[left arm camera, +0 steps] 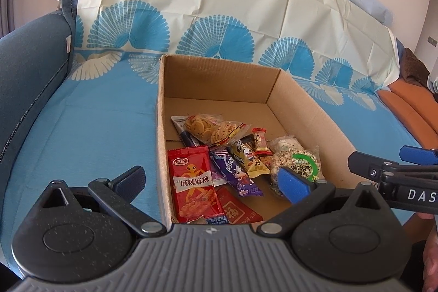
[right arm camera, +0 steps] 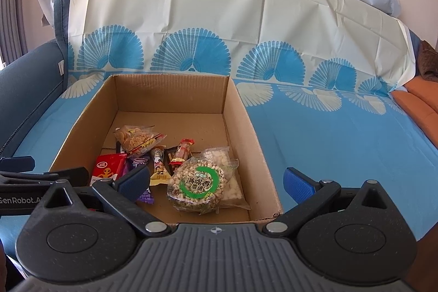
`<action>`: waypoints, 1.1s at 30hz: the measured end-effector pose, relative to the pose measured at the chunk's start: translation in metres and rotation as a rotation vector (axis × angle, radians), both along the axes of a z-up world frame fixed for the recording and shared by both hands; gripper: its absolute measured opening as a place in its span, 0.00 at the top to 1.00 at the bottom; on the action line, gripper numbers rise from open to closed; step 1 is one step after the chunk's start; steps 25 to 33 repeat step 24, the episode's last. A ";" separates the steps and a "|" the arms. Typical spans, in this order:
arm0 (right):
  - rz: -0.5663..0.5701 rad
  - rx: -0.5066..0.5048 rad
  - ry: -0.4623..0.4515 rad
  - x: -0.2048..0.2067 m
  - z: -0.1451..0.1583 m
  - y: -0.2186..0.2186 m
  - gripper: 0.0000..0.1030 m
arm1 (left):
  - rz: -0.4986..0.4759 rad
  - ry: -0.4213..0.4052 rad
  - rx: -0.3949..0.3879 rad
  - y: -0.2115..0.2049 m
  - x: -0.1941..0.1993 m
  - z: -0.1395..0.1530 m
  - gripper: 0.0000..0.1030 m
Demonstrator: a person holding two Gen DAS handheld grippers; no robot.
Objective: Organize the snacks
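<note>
Both claws gape | left view only: red packet whole, boxed

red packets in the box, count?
3: red spicy-strip packet by the box's left wall, flat red pouch under it near the front, small red candy mid-pile. More may be buried.

Brown box on a blue cloth with blue and cream fan motifs. Near left, a red packet; right, a green-ringed pack.
</note>
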State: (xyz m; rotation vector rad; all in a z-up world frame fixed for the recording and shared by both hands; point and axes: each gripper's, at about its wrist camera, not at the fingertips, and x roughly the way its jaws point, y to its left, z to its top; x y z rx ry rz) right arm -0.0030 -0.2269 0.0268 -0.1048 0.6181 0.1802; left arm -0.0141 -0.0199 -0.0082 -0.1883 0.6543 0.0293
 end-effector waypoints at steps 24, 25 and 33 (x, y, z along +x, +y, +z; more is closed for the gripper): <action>-0.016 0.047 -0.008 0.005 0.003 -0.003 0.01 | -0.025 -0.010 0.006 -0.001 0.001 -0.002 0.00; -0.016 0.047 -0.008 0.005 0.003 -0.003 0.01 | -0.025 -0.010 0.006 -0.001 0.001 -0.002 0.00; -0.016 0.047 -0.008 0.005 0.003 -0.003 0.01 | -0.025 -0.010 0.006 -0.001 0.001 -0.002 0.00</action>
